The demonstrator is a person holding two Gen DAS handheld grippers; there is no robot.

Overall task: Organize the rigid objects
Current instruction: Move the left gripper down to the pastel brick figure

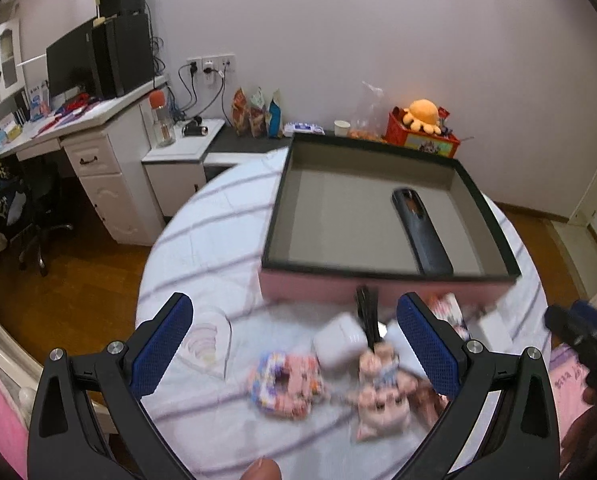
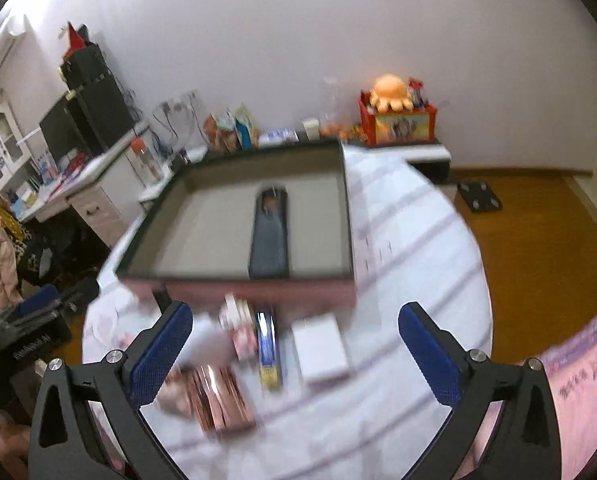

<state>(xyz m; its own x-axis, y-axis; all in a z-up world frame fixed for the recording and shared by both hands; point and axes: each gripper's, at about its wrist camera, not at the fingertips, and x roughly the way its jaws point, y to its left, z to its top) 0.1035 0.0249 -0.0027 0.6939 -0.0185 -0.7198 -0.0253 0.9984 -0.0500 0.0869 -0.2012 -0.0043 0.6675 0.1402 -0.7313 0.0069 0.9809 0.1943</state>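
Observation:
A shallow box with pink sides and a dark rim [image 1: 378,271] [image 2: 234,278] sits on the round table, and a dark remote-like object [image 1: 420,232] [image 2: 270,236] lies flat inside it. My left gripper [image 1: 294,332] is open above a white earbud case [image 1: 340,340], a black clip [image 1: 368,316], a patterned ring-shaped pouch [image 1: 284,384] and a small plush toy [image 1: 380,396]. My right gripper [image 2: 294,340] is open and holds nothing. It hovers over a blue tube [image 2: 268,348], a white box [image 2: 322,348] and a rose-gold striped box [image 2: 218,396].
A white cloth with purple stripes [image 2: 410,248] covers the table. Behind the box stand snack bags [image 1: 254,114], a paper cup [image 1: 341,127] and a red bin with an orange plush [image 1: 420,128]. A desk with a monitor [image 1: 70,66] is at the left.

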